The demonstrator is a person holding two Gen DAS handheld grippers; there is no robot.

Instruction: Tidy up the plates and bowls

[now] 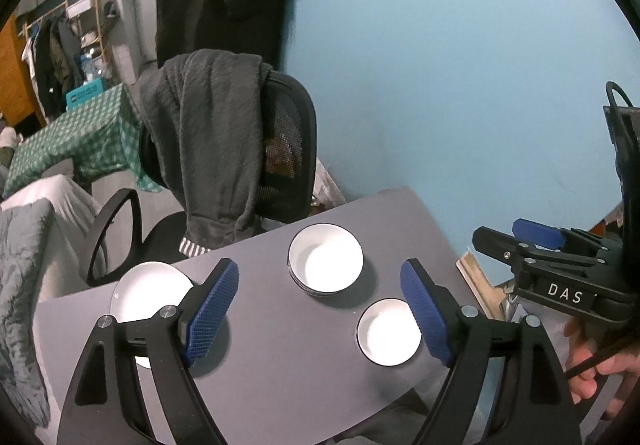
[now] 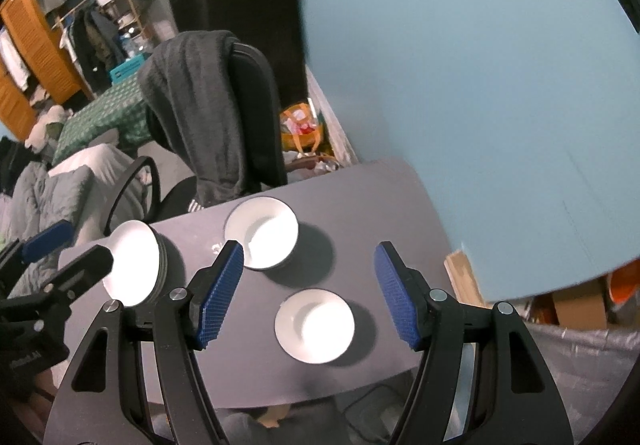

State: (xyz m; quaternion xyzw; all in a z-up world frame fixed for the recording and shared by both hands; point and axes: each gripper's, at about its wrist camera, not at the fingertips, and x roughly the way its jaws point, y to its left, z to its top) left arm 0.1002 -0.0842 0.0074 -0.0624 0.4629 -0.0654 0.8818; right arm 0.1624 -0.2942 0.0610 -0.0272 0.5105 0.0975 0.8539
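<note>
Both tools raised above a grey table (image 1: 280, 345), pointing steeply down, nothing between either pair of pads. Left gripper (image 1: 320, 309) spread wide; right gripper (image 2: 308, 293) spread too, a little narrower, seen again at the right edge of the left wrist view.

3 white pieces on the table, well apart from each other: a stack of plates (image 2: 134, 269) at the left edge (ribbed side in the right wrist view suggests several, count unclear), a large bowl (image 1: 326, 259) toward the far side, a small bowl (image 1: 389, 331) nearest, just beside the left gripper's right pad in the left wrist view.

Likely glazed ceramic: rigid, smooth, slippery under a pad, prone to chipping if knocked or dropped. Bowls probably light enough for 1 gripper, best pinched across the rim wall, 1 pad inside, 1 outside. Plate stack heavier; safer gripped at the rim edge or left in place as the base for stacking.
</note>
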